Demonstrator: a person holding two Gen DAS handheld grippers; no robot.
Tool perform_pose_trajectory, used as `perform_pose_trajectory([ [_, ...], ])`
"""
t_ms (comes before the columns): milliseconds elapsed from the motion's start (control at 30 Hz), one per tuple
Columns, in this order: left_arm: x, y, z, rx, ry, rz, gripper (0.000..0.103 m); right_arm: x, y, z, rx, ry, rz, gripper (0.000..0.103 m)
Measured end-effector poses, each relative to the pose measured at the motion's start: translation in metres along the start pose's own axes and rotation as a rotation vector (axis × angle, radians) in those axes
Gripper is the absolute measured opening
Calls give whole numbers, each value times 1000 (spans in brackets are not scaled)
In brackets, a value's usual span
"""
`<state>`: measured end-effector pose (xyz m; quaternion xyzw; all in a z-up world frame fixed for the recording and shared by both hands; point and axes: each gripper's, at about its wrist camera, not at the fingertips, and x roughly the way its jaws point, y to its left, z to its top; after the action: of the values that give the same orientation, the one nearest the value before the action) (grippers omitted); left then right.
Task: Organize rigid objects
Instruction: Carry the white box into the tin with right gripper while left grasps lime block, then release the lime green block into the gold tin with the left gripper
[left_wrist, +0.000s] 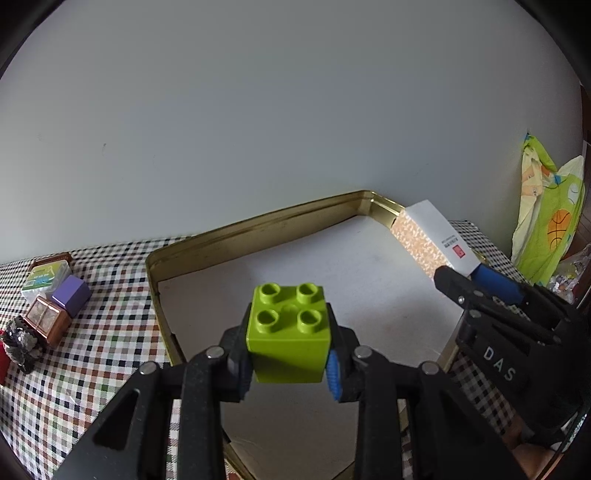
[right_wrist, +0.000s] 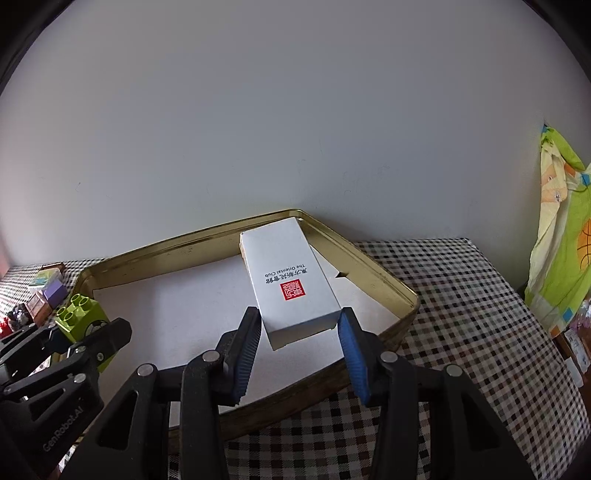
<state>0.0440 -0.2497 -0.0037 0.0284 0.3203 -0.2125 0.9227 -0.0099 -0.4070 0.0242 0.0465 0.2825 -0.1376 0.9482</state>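
Left wrist view: your left tongs clench a lime-green toy brick, studs up, held above the white-lined gold tin tray. To their right, your right tongs grasp a white box with a red seal, its far end reaching toward the tray's back corner. Left of your left tongs, small boxes sit well apart on the checkered worktop.

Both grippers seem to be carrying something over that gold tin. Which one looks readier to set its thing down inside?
Probably the left. Its green brick, held in the left gripper, hangs over bare white lining well inside the gold tin. The right gripper holds the white box nearer the tin's wall.
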Motion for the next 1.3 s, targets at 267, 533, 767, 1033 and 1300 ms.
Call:
perform_pose_trajectory([
  [267,2,0,1,-11,6,39,34,0,-1,-1,39,9,38,53],
  [533,-33,1,-3,-4,-147,143,102,-27,-5,0,90,-118,30,79],
  [767,-41,15,-9,3,-160,212,103,-36,-5,1,93,-183,12,79],
  [1033,-59,33,-18,-14,-180,248,102,-57,-11,-6,119,-337,10,79],
  [1300,-79,56,-29,-50,-201,276,103,-72,-9,-13,158,-363,-48,79],
])
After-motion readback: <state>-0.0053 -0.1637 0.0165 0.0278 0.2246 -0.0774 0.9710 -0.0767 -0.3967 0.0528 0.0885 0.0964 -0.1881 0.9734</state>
